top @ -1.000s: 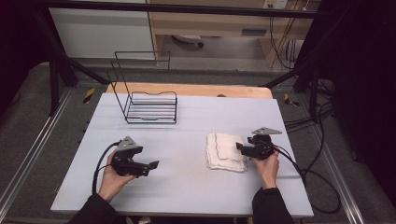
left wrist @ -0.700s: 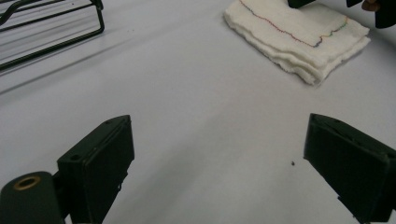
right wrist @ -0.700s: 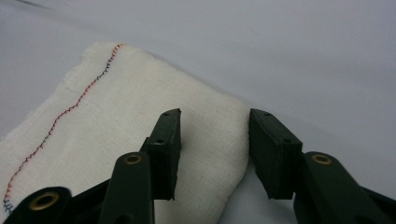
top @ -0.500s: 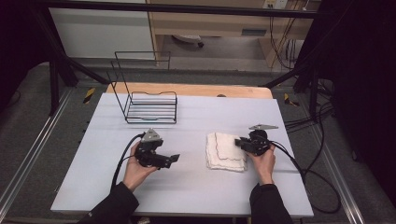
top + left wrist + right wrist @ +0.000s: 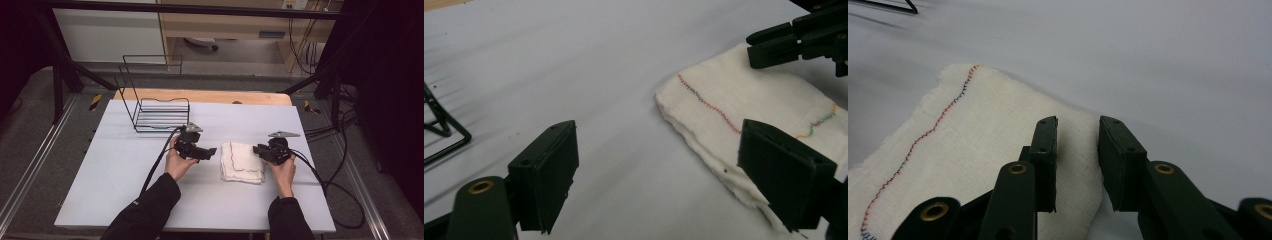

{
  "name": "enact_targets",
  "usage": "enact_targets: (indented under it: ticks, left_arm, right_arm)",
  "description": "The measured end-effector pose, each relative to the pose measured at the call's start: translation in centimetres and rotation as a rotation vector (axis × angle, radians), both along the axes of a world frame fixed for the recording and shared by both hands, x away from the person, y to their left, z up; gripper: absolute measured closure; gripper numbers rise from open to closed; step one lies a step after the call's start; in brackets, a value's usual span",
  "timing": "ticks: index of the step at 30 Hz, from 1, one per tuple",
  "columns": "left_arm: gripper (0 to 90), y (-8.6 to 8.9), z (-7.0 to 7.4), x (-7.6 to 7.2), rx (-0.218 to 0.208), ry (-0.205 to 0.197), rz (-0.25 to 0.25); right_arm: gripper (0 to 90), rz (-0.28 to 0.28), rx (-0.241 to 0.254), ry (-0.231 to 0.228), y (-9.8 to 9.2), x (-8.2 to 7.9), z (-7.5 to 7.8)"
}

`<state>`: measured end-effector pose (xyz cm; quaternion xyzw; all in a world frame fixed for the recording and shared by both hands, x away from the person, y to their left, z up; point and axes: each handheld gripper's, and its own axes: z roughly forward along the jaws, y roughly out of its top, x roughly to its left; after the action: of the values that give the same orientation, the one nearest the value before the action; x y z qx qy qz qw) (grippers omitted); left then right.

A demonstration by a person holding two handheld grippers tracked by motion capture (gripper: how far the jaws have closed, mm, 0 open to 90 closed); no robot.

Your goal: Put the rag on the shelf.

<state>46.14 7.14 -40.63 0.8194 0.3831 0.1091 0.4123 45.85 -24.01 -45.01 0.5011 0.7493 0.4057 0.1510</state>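
Observation:
A folded white cloth (image 5: 242,161) with a coloured stitched line lies flat on the table, right of centre. My left gripper (image 5: 207,151) is just left of it, jaws pointing at its left edge. In the left gripper view the cloth (image 5: 744,110) lies ahead to the right. The left gripper (image 5: 661,145) is open wide; its jaws have just been closing a little with nothing between them. My right gripper (image 5: 257,149) is at the cloth's right edge. In its own view the right gripper (image 5: 1078,125) shows a narrow gap over the cloth (image 5: 973,150). Those jaws have just been opening slightly, with the cloth's edge in the gap and no visible pinch.
A black wire rack (image 5: 160,112) stands at the table's back left, behind the left hand; one of its feet (image 5: 444,130) shows in the left gripper view. The white table (image 5: 125,175) has open surface in front and to the left. Cables trail off the right side.
The left hand has carried its gripper from the front left of the table rightward and slightly back, up to the cloth's left edge. The right hand has stayed at the cloth's right edge.

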Motion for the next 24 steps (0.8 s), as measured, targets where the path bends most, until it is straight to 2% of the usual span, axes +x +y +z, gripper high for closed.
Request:
enact_targets:
  ticks: [5,10,11,16,20,24]
  left_arm:
    - [22.6,-2.2,-0.7,1.0,0.011,0.026,0.008]
    - [32.5,-4.2,-1.8,2.2,0.051,0.045,0.007]
    - [32.5,-4.4,-2.0,2.4,0.050,0.050,0.010]
    - [44.5,-5.2,-3.0,3.2,0.038,0.070,0.025]
    - [51.1,-5.8,-3.5,3.6,0.031,0.087,0.044]
    - [56.2,-6.2,-3.9,3.7,0.029,0.099,0.036]
  right_arm:
    - [68.6,-0.003,-0.022,0.006,0.1,0.2,-0.3]
    - [67.1,-0.007,-0.028,-0.004,0.1,0.0,-0.2]
    - [67.1,-0.007,-0.028,-0.004,0.1,0.0,-0.2]
    - [60.4,-0.013,-0.003,-0.044,-0.5,-0.3,0.3]
    - [58.1,-0.017,-0.012,-0.029,-0.7,-0.1,0.1]
    - [58.1,-0.016,-0.006,-0.015,-0.9,0.0,-0.1]
